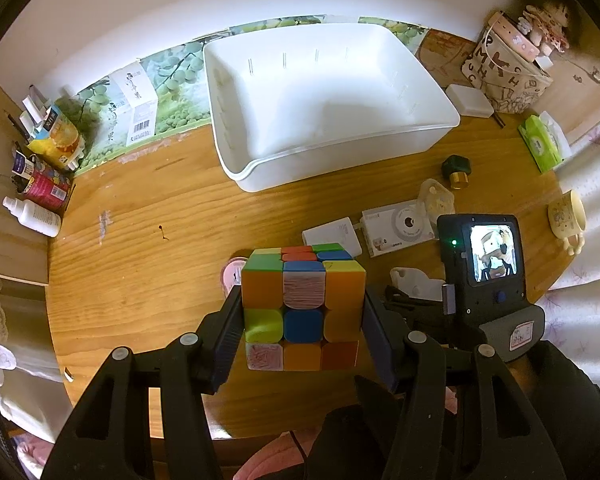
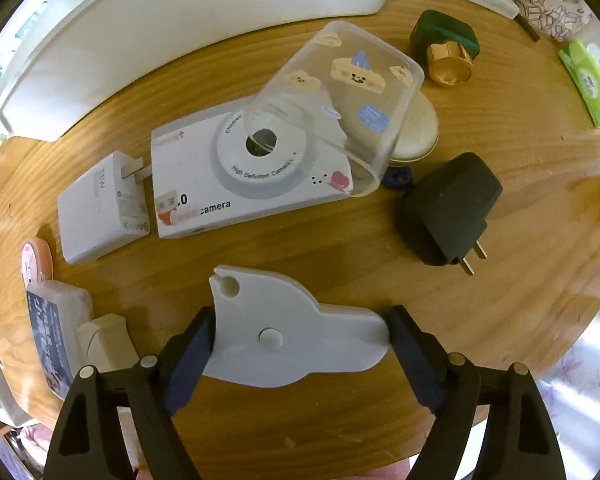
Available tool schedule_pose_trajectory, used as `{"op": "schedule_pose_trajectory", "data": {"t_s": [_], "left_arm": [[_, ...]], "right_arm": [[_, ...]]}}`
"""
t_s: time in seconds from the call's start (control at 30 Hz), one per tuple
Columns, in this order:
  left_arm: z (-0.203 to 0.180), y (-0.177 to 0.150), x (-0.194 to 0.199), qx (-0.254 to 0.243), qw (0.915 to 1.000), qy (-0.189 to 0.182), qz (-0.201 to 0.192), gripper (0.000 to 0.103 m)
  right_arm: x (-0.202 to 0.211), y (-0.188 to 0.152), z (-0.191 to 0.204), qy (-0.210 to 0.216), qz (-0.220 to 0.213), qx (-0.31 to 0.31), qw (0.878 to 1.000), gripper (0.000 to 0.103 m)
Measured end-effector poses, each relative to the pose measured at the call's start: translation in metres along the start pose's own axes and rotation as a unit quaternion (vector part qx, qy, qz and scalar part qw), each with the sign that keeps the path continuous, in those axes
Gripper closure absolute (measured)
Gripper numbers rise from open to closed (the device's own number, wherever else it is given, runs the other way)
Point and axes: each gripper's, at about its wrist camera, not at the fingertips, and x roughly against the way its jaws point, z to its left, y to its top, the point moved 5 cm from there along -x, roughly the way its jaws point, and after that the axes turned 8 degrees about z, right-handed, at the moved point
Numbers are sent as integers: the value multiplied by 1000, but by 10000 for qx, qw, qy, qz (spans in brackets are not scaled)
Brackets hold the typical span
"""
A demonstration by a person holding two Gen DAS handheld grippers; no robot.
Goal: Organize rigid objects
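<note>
The left claw [image 1: 303, 312] pinches a puzzle cube [image 1: 302, 306] above the table [image 1: 148, 240], before the white bin [image 1: 436, 120]. The right claw [image 2: 300, 344] clamps a flat white plastic piece [image 2: 292, 332]. Only its view shows the white box [image 2: 192, 184] reading "camera" and the black plug adapter [image 2: 448, 208].

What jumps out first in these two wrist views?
The scrambled Rubik's cube gripped between the left gripper fingers, above the wooden table, with the empty white bin beyond it. In the right view, the right gripper fingers flank a flat white plastic piece. Behind it, a clear sticker-covered case leans on a white toy camera.
</note>
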Motion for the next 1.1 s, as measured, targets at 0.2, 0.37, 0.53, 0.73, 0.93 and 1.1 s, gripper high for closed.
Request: {"op": "schedule_pose_trajectory", "data": {"t_s": [0.2,0.37,0.53,0.73,0.93,1.1], "left_arm": [[-1,-1,-1,-38,10000,-6,29,43],[-1,1,1,-48,10000,-43,23,43],[-4,6,7,-49,9999,-92,-38,43],[-9,19,17,-6,9998,-59,-169,43],[-14,33,29,45,9994,-4,-344,43],[-19,47,40,127,9986,8,-520,43]], "right_arm": [[3,-17,-5,103,-94,55,9999,18],[9,-45,-27,348,-88,64,9993,18],[21,-59,-39,456,-160,98,9988,19],[52,-71,-50,490,-566,263,9968,19],[96,-77,-58,447,-1241,525,9899,19],[130,-60,-52,412,-1887,830,9777,19]]}}
